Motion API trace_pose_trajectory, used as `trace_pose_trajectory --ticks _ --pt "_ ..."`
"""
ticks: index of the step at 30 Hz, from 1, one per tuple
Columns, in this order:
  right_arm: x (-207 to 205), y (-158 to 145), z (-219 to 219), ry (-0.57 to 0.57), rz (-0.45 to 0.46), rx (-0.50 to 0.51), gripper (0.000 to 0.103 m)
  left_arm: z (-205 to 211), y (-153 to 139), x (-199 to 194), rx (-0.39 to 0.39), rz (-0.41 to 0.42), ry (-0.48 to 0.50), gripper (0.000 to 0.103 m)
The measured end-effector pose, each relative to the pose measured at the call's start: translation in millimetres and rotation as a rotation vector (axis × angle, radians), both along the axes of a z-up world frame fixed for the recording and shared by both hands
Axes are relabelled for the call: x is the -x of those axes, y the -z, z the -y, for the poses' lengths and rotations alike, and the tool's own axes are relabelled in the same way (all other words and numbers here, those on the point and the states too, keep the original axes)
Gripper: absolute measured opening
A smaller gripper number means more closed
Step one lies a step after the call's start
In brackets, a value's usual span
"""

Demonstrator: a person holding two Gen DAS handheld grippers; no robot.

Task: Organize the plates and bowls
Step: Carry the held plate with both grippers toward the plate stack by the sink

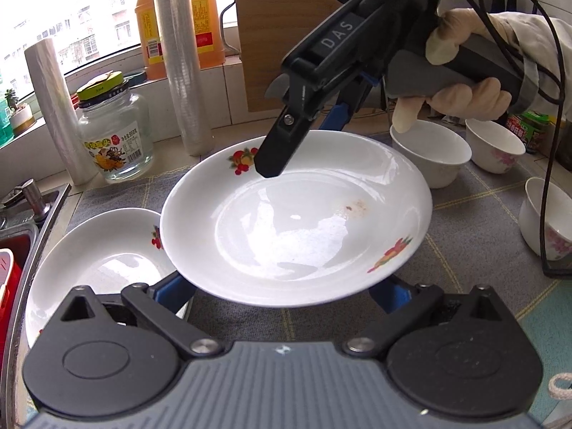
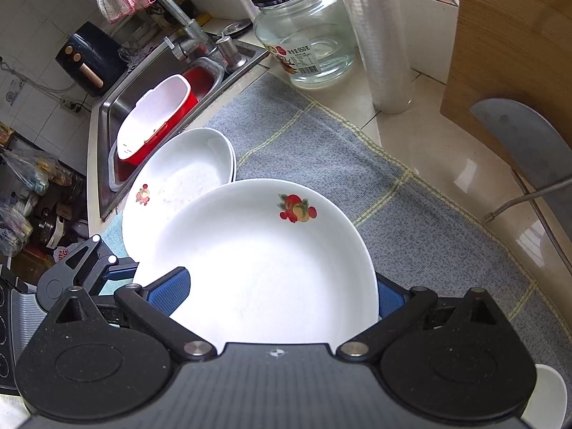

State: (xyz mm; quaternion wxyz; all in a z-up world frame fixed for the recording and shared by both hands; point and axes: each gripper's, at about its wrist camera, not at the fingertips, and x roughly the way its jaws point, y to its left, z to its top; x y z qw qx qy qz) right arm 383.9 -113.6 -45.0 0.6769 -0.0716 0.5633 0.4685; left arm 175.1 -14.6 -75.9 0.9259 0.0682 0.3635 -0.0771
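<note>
A white plate with fruit prints (image 1: 296, 221) hangs tilted above the grey mat, held from both sides. My left gripper (image 1: 286, 291) grips its near rim, with blue pads partly hidden under the plate. My right gripper (image 1: 286, 143) reaches in from the far side and clamps the opposite rim; in the right wrist view the plate (image 2: 264, 261) fills the space between its blue pads (image 2: 171, 291). A stack of white plates (image 1: 96, 261) lies on the mat by the sink, also visible in the right wrist view (image 2: 186, 168). Three white bowls (image 1: 432, 150) stand at right.
A steel sink (image 2: 107, 114) with a red-and-white tub (image 2: 157, 121) lies left of the mat. A glass jar (image 1: 114, 132), plastic-wrap rolls (image 1: 182, 57), an orange bottle (image 1: 203, 18) and a wooden board (image 1: 286, 35) line the back. A black cable (image 1: 547, 186) hangs at right.
</note>
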Motion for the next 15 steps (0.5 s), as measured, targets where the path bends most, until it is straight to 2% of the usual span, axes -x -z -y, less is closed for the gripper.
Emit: trace_pose_trajectory --ticks 5,9,15 --pt "8.0 -2.0 -14.5 -0.011 0.004 0.005 0.103 -13.2 -3.5 8.8 0.008 0.004 -0.029 0.102" --pt "10.5 -5.2 -28.1 -0.007 -0.012 -0.030 0.103 -25.1 -3.3 16.4 0.005 0.008 -0.058 0.101" --pt "19.5 -7.4 -60.0 -0.046 0.008 -0.013 0.103 -47.1 -5.5 28.5 0.006 0.013 -0.089 0.101"
